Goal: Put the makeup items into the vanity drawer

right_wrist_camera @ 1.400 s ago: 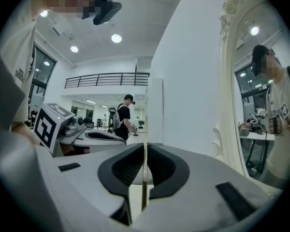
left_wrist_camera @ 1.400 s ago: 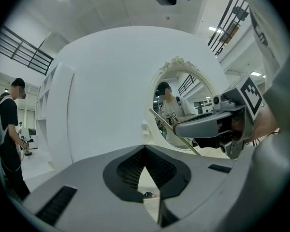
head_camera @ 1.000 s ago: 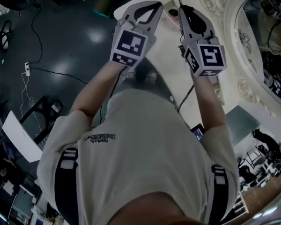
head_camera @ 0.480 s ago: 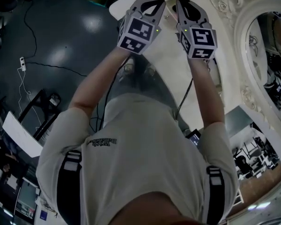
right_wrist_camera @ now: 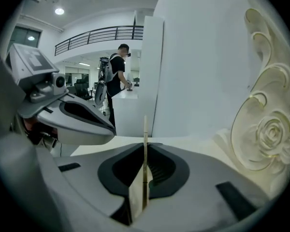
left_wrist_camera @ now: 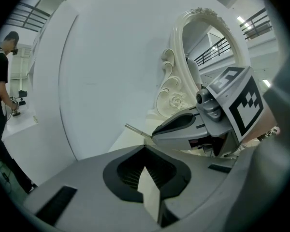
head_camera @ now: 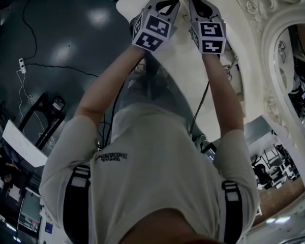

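Jaws of the right tool (right_wrist_camera: pixel 145 151) pinch a thin stick (right_wrist_camera: pixel 145 127), perhaps a makeup pencil; left tool (left_wrist_camera: pixel 145 151) is clenched empty.

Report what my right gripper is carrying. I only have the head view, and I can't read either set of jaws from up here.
Observer: In the right gripper view, the right gripper is shut on a slim makeup stick, which juts straight out past the jaw tips.
Operator: Check the left one too.
Observer: The left gripper has its jaws together with nothing between them.
Operator: Scan the background for me.
Observer: The right gripper view shows a person standing at a white counter, well beyond the grippers.
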